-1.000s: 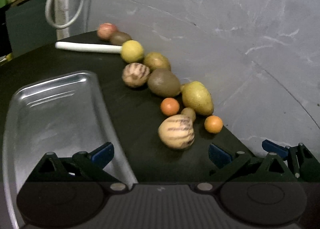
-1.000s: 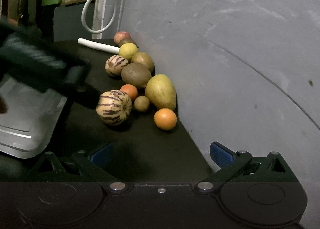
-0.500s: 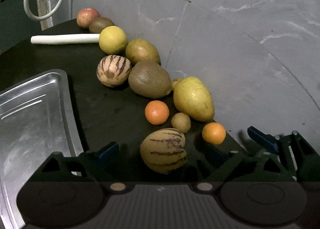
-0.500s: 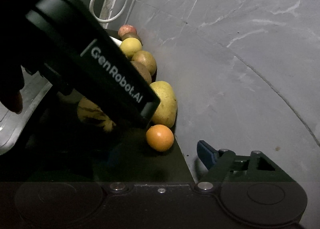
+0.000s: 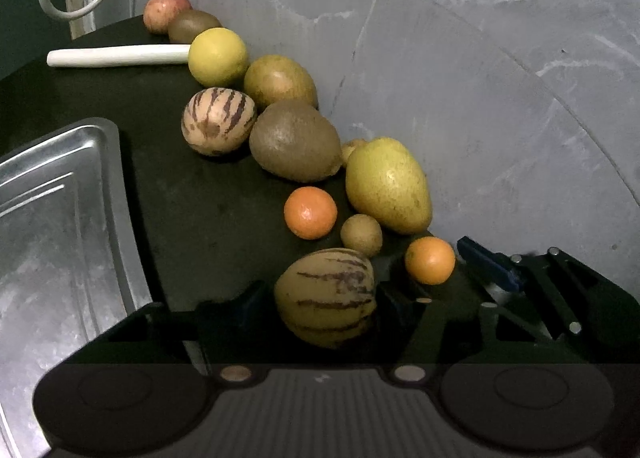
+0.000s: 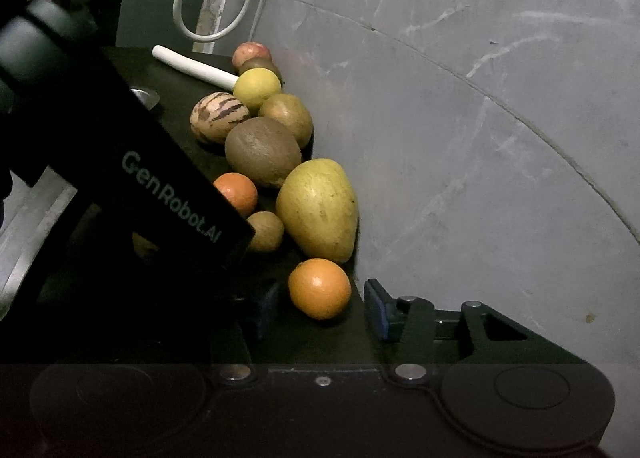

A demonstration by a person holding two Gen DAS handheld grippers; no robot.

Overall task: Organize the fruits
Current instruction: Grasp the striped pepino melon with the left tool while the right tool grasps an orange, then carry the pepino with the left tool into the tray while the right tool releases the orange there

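Striped melon (image 5: 326,296) sat between spread L hand-held gripper (image 5: 320,306) fingers; R hand-held gripper (image 6: 320,308) spread round orange (image 6: 319,287)

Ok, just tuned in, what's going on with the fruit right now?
Both grippers are open and closing in on fruit lined up along the grey wall. The left gripper straddles the near striped melon, fingers either side, not yet clamped. The right gripper brackets the near orange the same way. The metal tray to the left holds no fruit in view.
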